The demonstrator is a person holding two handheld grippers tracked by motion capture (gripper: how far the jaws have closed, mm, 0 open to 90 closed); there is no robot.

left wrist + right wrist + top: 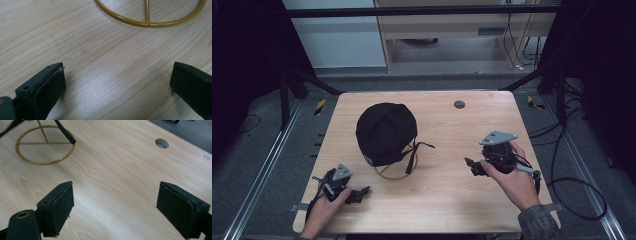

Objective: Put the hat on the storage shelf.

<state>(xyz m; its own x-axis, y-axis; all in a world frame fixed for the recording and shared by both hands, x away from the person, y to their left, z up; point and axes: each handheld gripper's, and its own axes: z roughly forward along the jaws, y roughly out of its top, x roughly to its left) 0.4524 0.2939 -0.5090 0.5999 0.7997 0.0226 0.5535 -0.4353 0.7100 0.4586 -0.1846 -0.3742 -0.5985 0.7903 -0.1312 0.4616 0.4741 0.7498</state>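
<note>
A black cap sits on a yellow wire stand left of the table's middle, and a black strap hangs off its right side. My left gripper rests low near the front left edge, pointing right, its jaws open and empty. In the left gripper view my left gripper faces bare wood, with the stand's ring base beyond it. My right gripper is held at the right, pointing left toward the stand, open. The right gripper view shows my right gripper with jaws wide apart, the ring and strap far off.
The wooden table has a round cable hole near its far edge, also seen as the hole in the right gripper view. Black frame struts and loose cables lie on the grey floor around the table.
</note>
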